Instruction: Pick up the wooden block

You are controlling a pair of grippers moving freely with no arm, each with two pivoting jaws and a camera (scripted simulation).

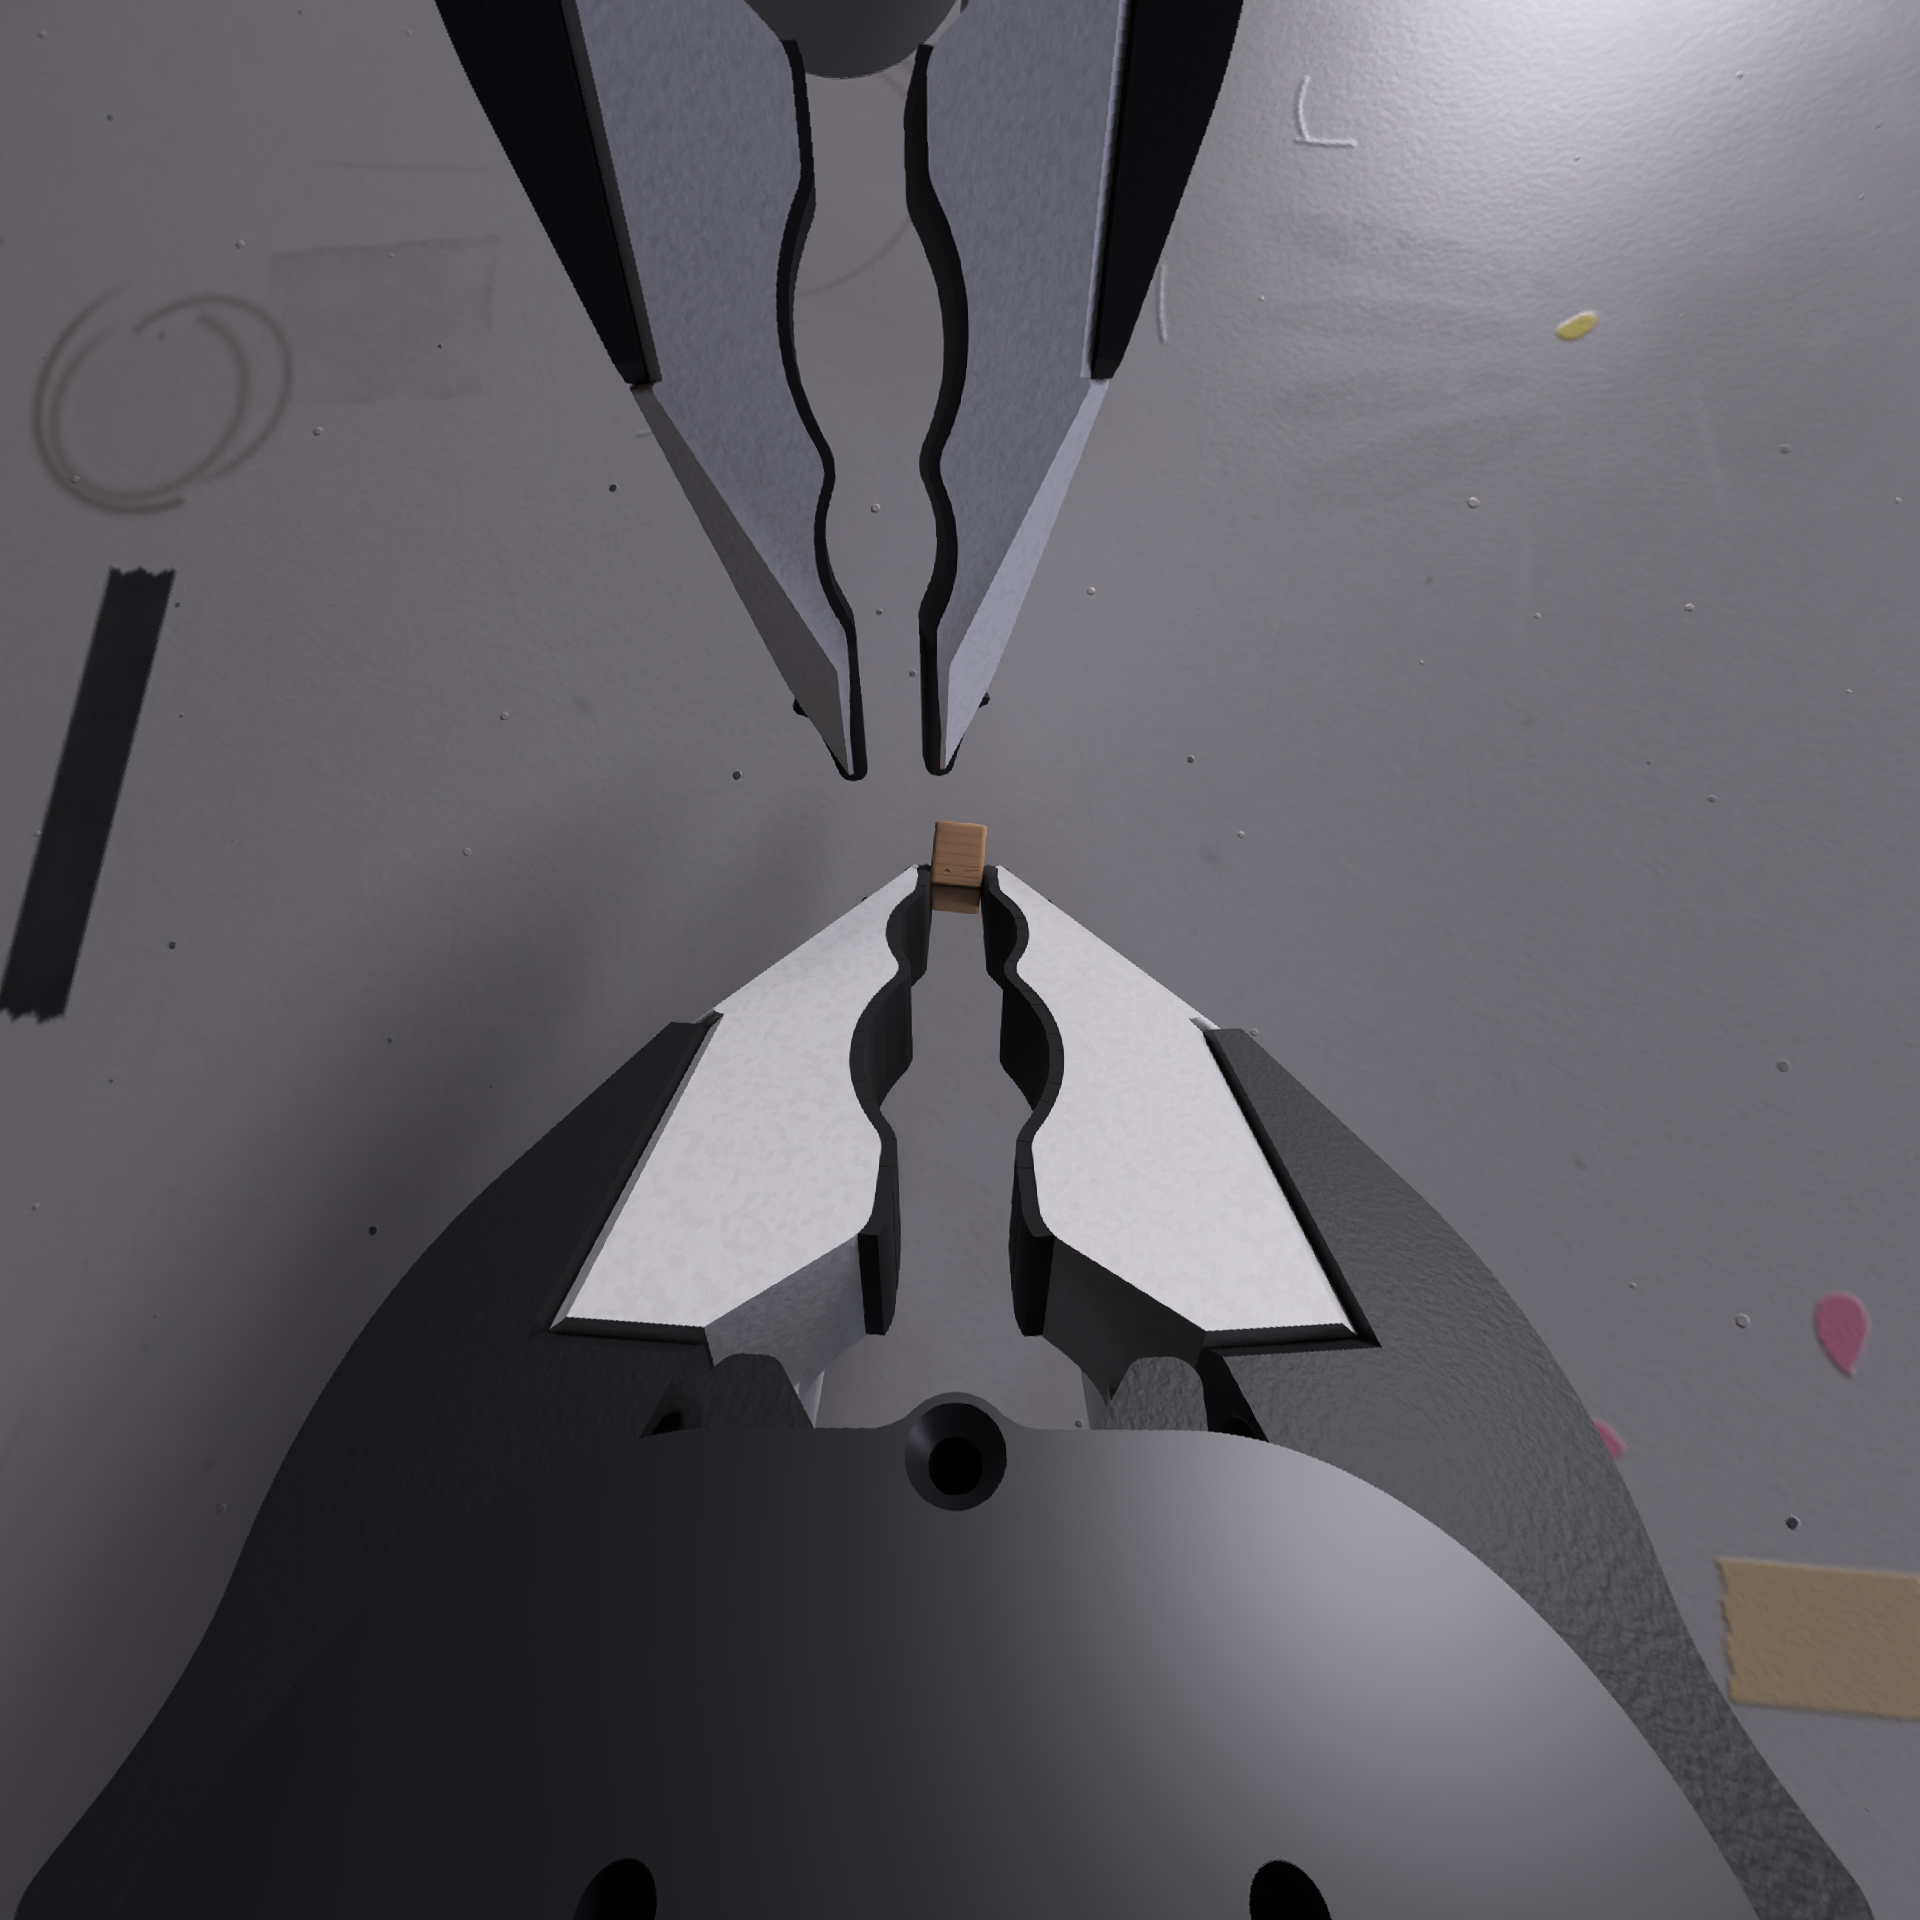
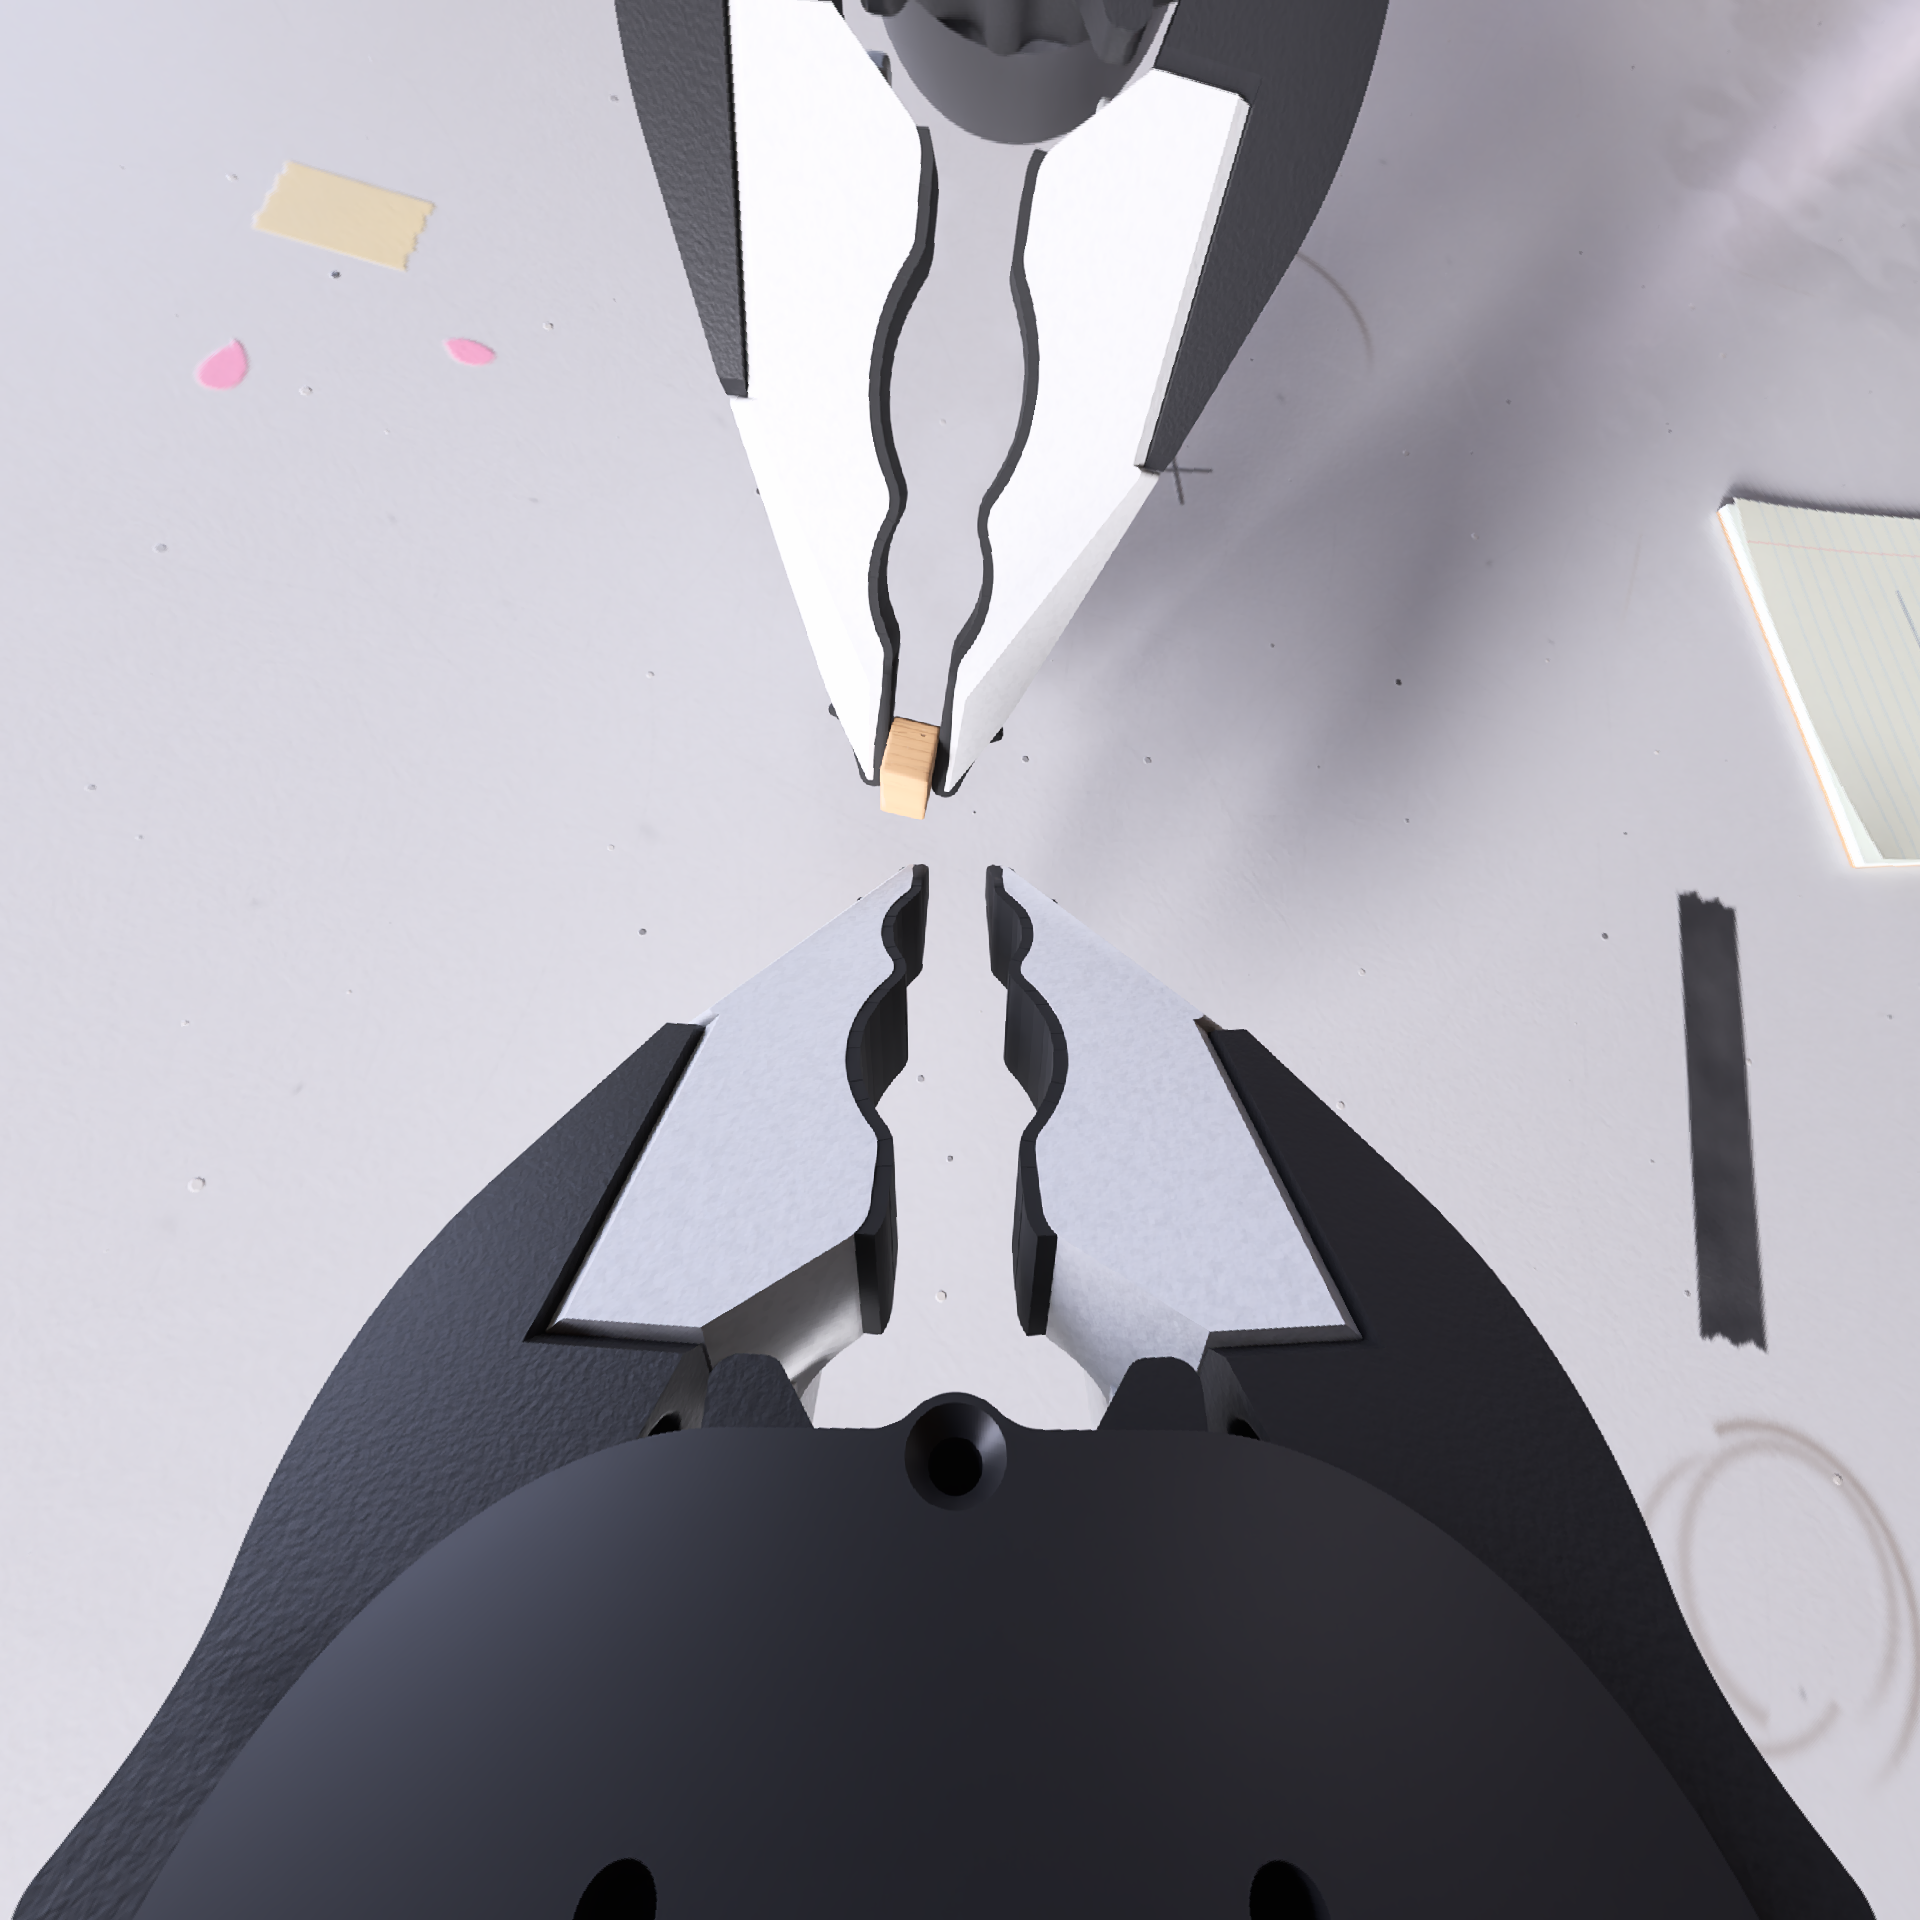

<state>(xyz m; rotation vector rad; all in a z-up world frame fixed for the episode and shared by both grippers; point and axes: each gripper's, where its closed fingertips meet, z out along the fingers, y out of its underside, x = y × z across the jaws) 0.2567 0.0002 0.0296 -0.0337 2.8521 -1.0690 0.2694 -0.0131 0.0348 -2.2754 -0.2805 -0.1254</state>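
Observation:
A small wooden block (image 1: pixel 957 869) sits between the fingertips of my left gripper (image 1: pixel 956 883), which is shut on it at the very tips. The block juts out a little beyond the tips. From the right wrist view the same block (image 2: pixel 909 767) shows pinched between the left gripper's (image 2: pixel 912 774) white fingertips. My right gripper (image 2: pixel 957 878) faces the left one tip to tip, a short gap from the block. Its jaws stand a narrow gap apart with nothing between them. It also shows in the left wrist view (image 1: pixel 896 769). I cannot tell whether the block touches the grey tabletop.
On the grey tabletop (image 1: pixel 416 727) lie a black tape strip (image 1: pixel 88 790), a beige tape piece (image 1: pixel 1818 1636), pink spots (image 2: pixel 223 366) and pencil ring marks (image 1: pixel 156 400). A lined notepad (image 2: pixel 1839 686) lies to the right in the right wrist view.

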